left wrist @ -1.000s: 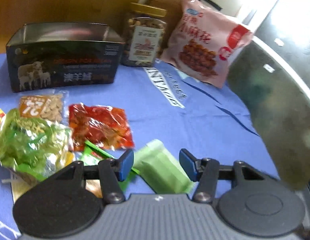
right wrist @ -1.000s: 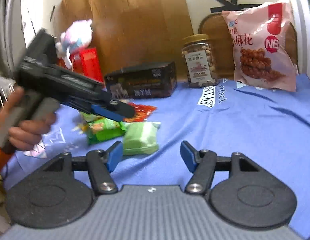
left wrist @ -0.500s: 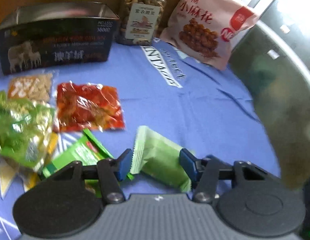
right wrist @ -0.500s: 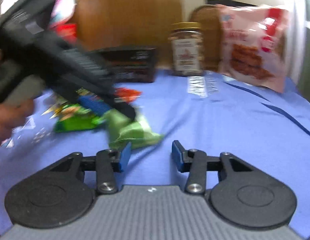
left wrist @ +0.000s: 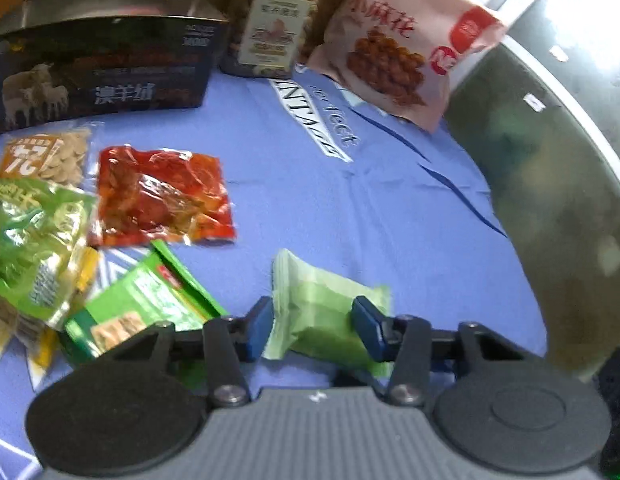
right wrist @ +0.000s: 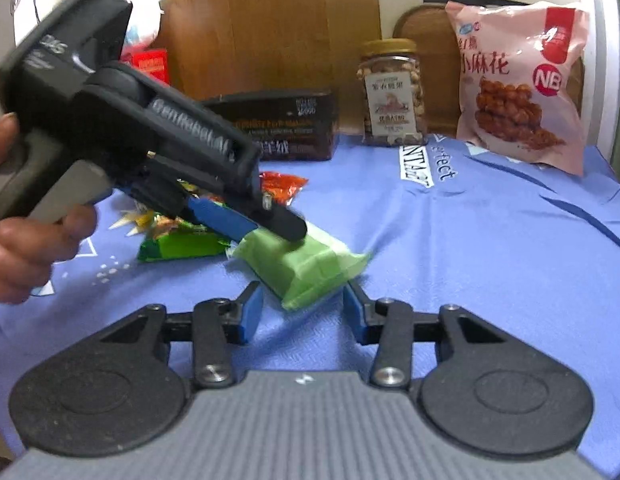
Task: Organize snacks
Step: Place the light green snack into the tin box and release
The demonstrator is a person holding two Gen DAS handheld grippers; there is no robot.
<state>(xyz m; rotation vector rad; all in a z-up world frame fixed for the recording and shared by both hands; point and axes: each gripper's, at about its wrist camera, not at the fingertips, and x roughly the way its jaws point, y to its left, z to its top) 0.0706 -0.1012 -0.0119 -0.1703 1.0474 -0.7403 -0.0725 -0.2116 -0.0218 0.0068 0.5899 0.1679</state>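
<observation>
Standing at the back of a blue cloth [left wrist: 294, 200], a dark open-topped box [left wrist: 102, 76] w/ sheep printed on its front is seen; its inside is not visible from either view, so contents can't be told. Just right of it a clear jar [right wrist: 391, 94] w/ a gold lid is packed w/ round nut-like snacks, and a pink bag [right wrist: 517, 96] printed w/ fried twists is propped upright beside the jar. Loose packets are laid in front of the box: a red clear pouch [left wrist: 162, 196], a small orange-labelled packet [left wrist: 46, 154] of pale pieces, a crinkled green-yellow bag [left wrist: 30, 248] cut off at the left edge, and a flat green packet [left wrist: 142, 312] partly hidden under the gripper body. A pale green wrapped snack [left wrist: 325, 312] is pinched at its near end by the left gripper [left wrist: 311, 320], whose jaws have just been closing, both blue pads pressed on the wrapper; in the right wrist view the snack appears tilted, its free end just above the cloth. The right gripper [right wrist: 302, 312] has also just been closing, w/ that free end reaching in between its pads; whether the pads touch the wrapper can't be told. A hand [right wrist: 30, 248] on the left gripper's handle is cut off at the frame edge. Print on the cloth is partly readable only; objects behind the left gripper are blurred.
</observation>
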